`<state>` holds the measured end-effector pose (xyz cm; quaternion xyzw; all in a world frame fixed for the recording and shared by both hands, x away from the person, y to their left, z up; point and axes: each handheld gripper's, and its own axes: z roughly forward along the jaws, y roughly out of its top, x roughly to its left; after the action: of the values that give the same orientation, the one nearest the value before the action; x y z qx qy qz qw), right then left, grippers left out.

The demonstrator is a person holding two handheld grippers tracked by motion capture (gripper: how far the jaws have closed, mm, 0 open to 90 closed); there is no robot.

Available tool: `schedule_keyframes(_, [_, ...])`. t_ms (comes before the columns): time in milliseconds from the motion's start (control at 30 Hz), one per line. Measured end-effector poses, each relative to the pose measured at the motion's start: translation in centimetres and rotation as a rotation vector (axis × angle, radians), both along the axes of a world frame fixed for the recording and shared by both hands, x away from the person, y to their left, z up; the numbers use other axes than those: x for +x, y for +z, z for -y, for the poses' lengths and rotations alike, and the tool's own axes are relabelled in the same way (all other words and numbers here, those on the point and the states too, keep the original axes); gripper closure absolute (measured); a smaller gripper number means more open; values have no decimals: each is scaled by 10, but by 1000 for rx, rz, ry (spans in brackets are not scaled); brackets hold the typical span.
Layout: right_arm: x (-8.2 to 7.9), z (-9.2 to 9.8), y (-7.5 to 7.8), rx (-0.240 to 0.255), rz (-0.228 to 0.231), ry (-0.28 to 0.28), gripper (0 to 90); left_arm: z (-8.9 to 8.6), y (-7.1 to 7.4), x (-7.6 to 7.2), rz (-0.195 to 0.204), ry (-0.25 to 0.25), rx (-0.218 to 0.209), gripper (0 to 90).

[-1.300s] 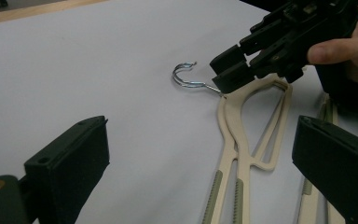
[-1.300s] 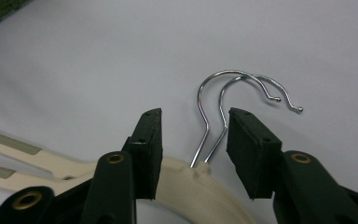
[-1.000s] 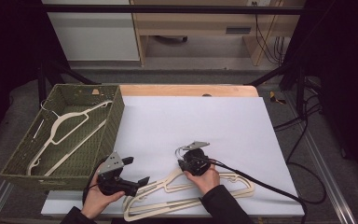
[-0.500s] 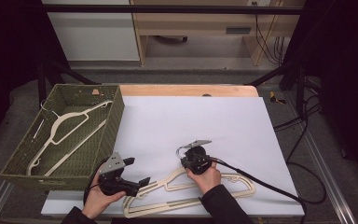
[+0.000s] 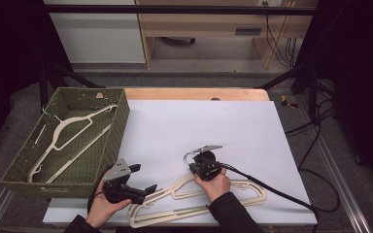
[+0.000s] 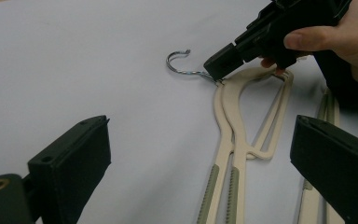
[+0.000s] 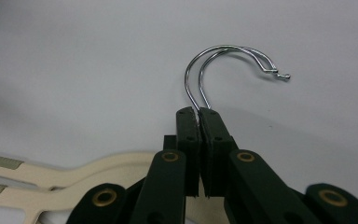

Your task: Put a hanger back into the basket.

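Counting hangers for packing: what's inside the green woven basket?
Inside the green woven basket lies one cream plastic hanger with its metal hook. The near wall hides the floor beside it.

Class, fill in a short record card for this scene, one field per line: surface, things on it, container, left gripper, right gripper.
Surface: white table top
Things on it: two cream hangers stacked, metal hooks together
Container: green woven basket at the table's left, with one hanger inside
Left gripper: fingers wide apart, nothing between them, beside the hangers' left end
Right gripper: has just been closing; fingers pinched on the hooks' stems
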<state>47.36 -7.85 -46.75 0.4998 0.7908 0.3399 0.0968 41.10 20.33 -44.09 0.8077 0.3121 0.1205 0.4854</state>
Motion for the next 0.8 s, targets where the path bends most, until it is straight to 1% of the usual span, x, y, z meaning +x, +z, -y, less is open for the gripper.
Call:
schedule_keyframes(133, [1,0,-2,-10,26,9,858,1,0,0,1,-3,0,50])
schedule_keyframes(233, [2,-1,-6,-15,22,7,837,1,-1,0,-2,-4,1,50])
schedule_keyframes(367, [2,-1,-6,-11,22,0,850,1,-1,0,-3,-4,1,51])
schedule_keyframes(467, [1,-1,-4,-4,13,-8,860,2,-1,0,-3,-5,0,51])
schedule_keyframes(667, [0,-1,-3,2,8,-16,875,2,-2,0,-6,-5,3,51])
schedule_keyframes(800, [-1,-1,-2,18,3,-19,886,2,-2,0,-5,-6,2,51])
